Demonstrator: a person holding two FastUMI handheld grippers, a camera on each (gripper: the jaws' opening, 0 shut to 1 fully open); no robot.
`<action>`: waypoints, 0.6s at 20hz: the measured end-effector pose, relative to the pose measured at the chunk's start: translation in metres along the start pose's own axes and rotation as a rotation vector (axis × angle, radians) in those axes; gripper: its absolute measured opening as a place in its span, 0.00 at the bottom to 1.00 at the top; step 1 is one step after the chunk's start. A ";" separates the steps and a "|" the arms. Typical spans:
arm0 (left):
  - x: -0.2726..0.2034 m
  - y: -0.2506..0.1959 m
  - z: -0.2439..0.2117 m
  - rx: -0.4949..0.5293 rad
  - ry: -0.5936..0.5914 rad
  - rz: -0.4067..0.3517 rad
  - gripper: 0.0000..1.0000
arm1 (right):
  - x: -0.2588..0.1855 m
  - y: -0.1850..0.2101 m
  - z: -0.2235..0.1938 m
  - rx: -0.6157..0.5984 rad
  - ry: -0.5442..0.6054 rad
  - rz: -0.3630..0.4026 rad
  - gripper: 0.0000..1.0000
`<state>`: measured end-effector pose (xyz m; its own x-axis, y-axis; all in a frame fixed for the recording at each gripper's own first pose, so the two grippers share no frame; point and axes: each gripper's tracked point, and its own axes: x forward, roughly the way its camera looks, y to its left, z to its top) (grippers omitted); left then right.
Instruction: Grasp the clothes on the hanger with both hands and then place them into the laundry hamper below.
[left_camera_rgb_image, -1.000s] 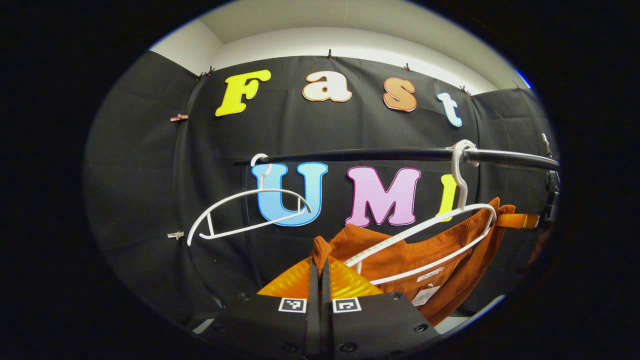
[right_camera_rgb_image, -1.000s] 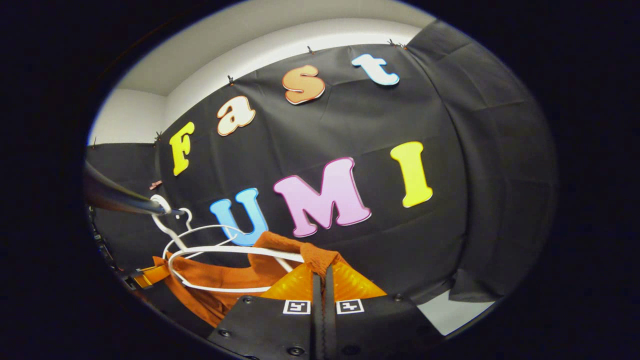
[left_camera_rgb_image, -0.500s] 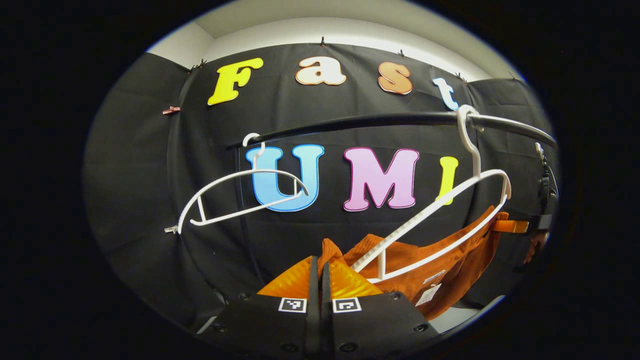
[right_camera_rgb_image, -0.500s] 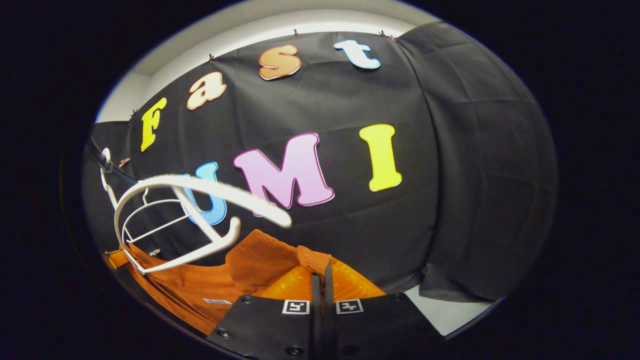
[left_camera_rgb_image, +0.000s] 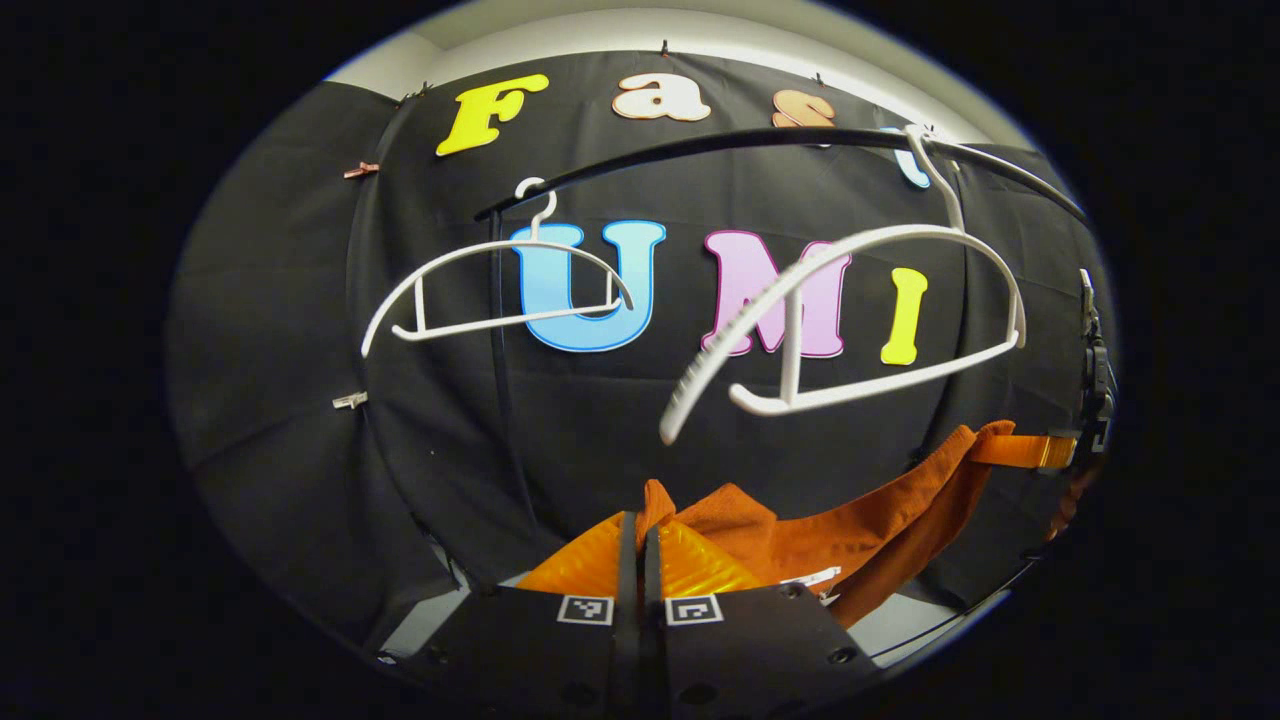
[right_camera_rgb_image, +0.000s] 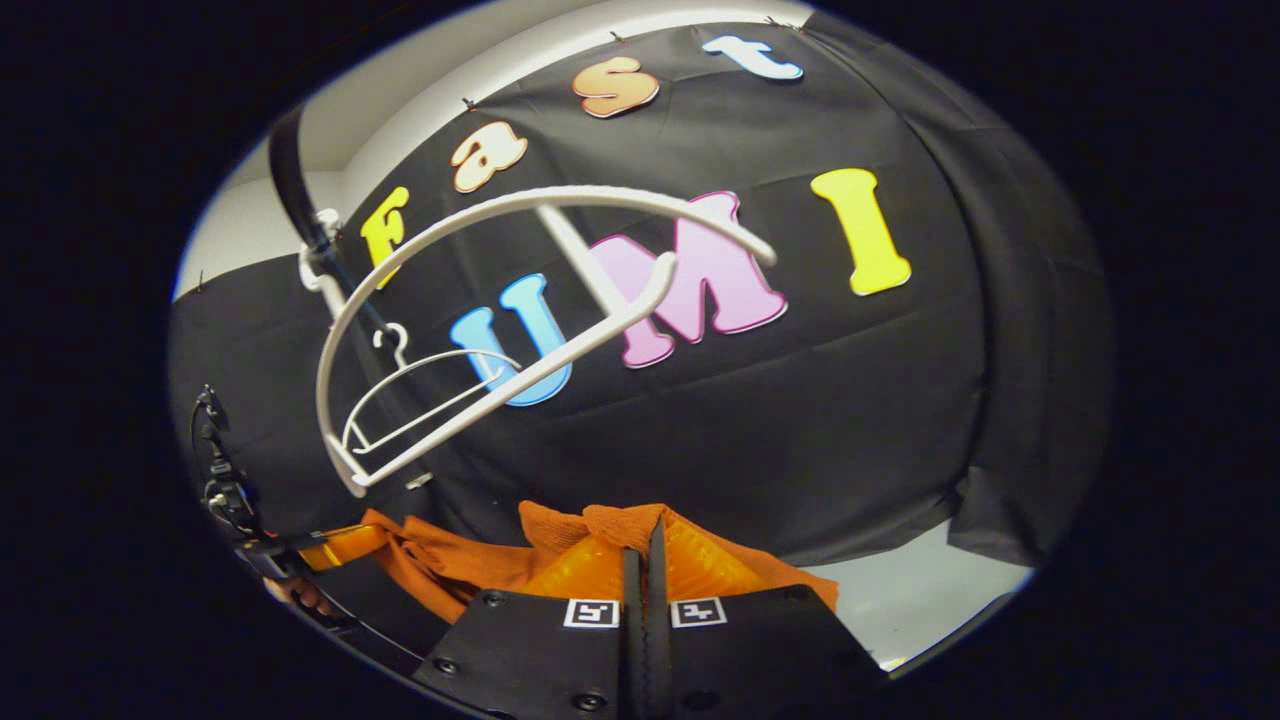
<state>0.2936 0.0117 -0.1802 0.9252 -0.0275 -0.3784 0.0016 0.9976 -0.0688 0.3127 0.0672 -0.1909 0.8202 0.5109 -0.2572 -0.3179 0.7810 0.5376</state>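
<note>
Left tool (left_camera_rgb_image: 637, 535): fingers clenched together on one end of the orange garment (left_camera_rgb_image: 850, 525), cloth bunched at the tips. From there the garment stretches toward 3 o'clock, where the right tool's orange fingers grip its far end.

Right tool (right_camera_rgb_image: 645, 545): likewise clenched on the garment (right_camera_rgb_image: 470, 555), which trails toward 9 o'clock to the left tool at the edge.

The garment hangs clear below the near white hanger (left_camera_rgb_image: 850, 320), not touching it. That hanger is bare and tilted, hooked on the black rail (left_camera_rgb_image: 720, 150). A second bare hanger (left_camera_rgb_image: 500, 290) hangs at 11 o'clock on the same rail. Hamper location: cannot tell.
</note>
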 end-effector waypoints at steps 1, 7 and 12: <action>-0.002 -0.006 -0.007 0.002 0.002 -0.016 0.04 | -0.002 0.010 -0.008 0.004 0.012 0.031 0.04; -0.019 -0.075 0.000 -0.021 -0.033 -0.195 0.05 | -0.018 0.086 -0.030 -0.009 0.055 0.217 0.04; -0.039 -0.107 0.028 -0.077 -0.098 -0.261 0.05 | -0.031 0.121 -0.008 -0.039 0.050 0.288 0.04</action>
<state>0.2685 -0.0920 -0.1323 0.9294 -0.2733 -0.2482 0.2195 0.9496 -0.2238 0.2449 0.1485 -0.1246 0.6696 0.7298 -0.1378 -0.5530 0.6138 0.5634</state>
